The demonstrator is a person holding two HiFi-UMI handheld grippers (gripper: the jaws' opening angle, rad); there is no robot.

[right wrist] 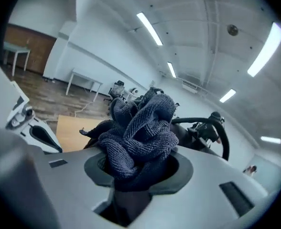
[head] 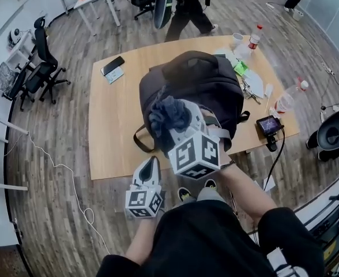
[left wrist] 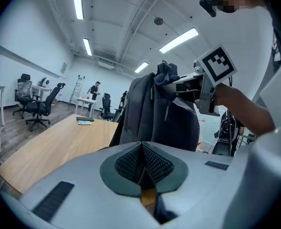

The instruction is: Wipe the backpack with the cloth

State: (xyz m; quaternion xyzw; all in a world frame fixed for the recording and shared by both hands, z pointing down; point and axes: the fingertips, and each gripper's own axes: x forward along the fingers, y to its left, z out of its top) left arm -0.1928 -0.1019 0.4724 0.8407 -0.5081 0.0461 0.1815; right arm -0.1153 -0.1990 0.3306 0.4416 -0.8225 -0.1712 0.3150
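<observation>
Surface [head: 115, 120]: light wooden top, standing on a plank floor, with office chairs [head: 41, 68] off to its left.

Backpack [head: 207, 82]: dark grey, stands on the surface near its front edge. In the left gripper view the backpack [left wrist: 152, 113] is upright, with its long axis vertical and its top uppermost. A carry strap [head: 139, 142] loops out at the near side, low down.

Right tongs [head: 180, 126]: raised to the top of the backpack and pointing towards it. The right gripper view shows the right tongs [right wrist: 138, 170] clamped on the cloth, with fabric filling the gap between the pads.

Left tongs [head: 150, 164]: held low at the front edge of the surface and aimed at the backpack. The left gripper view shows the left tongs [left wrist: 143, 163] clenched, pads meeting, with nothing between them.

Cloth [head: 169, 115]: dark blue-grey, ribbed and bunched into a wad that rises out of the right tongs. From the left gripper view the cloth [left wrist: 165, 73] sits at the backpack's top edge. Contact is not confirmed.

Minor items: two bottles [head: 253, 38] and a phone [head: 112, 65] lie on the surface, well apart from the backpack.
</observation>
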